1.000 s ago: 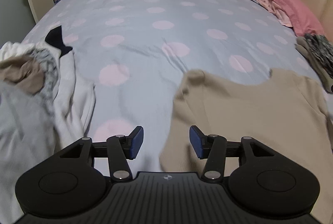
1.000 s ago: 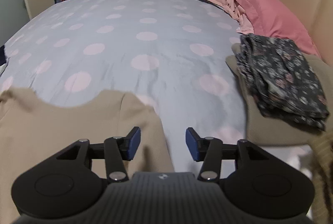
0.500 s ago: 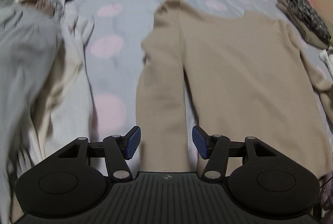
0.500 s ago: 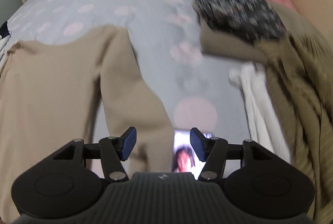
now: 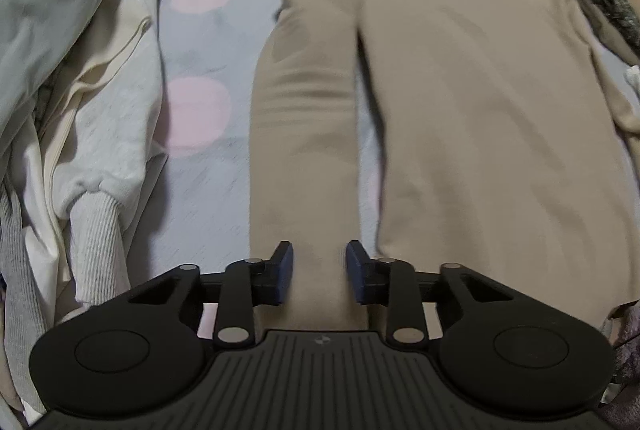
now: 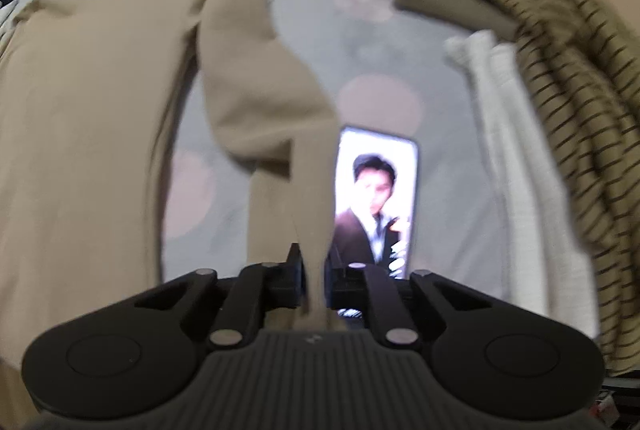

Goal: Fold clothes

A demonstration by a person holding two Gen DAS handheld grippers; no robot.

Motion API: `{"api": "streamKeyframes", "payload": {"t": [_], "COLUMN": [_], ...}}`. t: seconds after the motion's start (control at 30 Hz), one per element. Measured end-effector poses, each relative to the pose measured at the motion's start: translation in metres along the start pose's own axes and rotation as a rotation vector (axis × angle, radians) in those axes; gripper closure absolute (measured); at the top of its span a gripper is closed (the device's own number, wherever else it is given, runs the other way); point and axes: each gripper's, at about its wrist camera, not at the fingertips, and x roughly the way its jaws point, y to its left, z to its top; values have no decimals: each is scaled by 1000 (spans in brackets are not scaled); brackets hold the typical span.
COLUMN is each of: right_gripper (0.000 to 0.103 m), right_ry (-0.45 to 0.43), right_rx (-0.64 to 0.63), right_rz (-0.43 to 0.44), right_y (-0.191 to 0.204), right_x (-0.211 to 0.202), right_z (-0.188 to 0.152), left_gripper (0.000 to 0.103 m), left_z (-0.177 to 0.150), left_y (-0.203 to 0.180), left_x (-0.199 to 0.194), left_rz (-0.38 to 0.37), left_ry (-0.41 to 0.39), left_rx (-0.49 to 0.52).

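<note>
Beside right tool, lit phone

Lit phone on dotted bedspread

Each gripper, left gripper and right gripper, is black, with blue pads, round silver screws and a ribbed grey base at 6 o'clock.
</note>
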Motion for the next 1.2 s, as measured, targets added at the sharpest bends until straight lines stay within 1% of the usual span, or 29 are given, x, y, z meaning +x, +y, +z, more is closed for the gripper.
{"api": "streamKeyframes", "payload": {"t": [0.3,0.37,0.43,0.5,0.53,0.57,0.63,0.67,0.7,0.73,0.77,0.83,0.9,0.93,0.97,1.07,1.1,1.13,1.17,1.2], "right_gripper": [97,97,97,97,97,97,94,88,81,66,61,60,55,50,48,47,47,47,47,47], "right_ry": [-266,-280,-265,-238,-230,-226,-213,-202,-191,-179,-173,-182,-206,-217,-229,-256,-263,-268,-272,-275], "right_rx": [6,-20,-42,-26,-12,3,29,44,54,59,58,47,37,24,4,-71,-101,-122,-136,-149], "right_rz": [-341,-416,-484,-512,-516,-509,-489,-476,-458,-439,-424,-405,-389,-380,-371,-354,-352,-347,-340,-332], "right_y": [-39,-47,-57,-69,-75,-79,-84,-86,-86,-85,-83,-74,-64,-58,-50,-27,-19,-12,-7,-2], "right_x": [-60,-63,-57,-45,-38,-33,-25,-23,-21,-20,-20,-22,-26,-27,-28,-27,-25,-24,-23,-23], "right_z": [51,58,62,63,62,62,59,56,54,53,51,46,43,42,41,40,40,41,42,43], "left_gripper": [80,80,80,80,79,76,66,57,55,55,55,55,55,55,55,55,55,56,63,75], "left_z": [3,4,3,2,2,1,0,-1,-2,-4,-5,-8,-12,-14,-15,-14,-14,-16,-18,-19], "left_y": [2,3,5,6,7,7,8,7,7,7,6,5,2,-3,-10,-25,-28,-26,-24,-23], "left_x": [3,3,2,1,0,0,-2,-4,-7,-9,-11,-15,-17,-18,-17,-9,-7,-3,1,5], "left_rz": [5,2,-4,-10,-16,-22,-34,-37,-39,-39,-38,-39,-41,-36,-30,18,46,56,65,74], "left_ry": [8,8,5,3,2,1,-3,-10,-18,-26,-32,-44,-52,-59,-62,-53,-41,-28,-15,-3], "left_rx": [4,1,-1,-1,0,1,4,6,9,11,11,8,16,29,48,98,104,101,98,95]}}
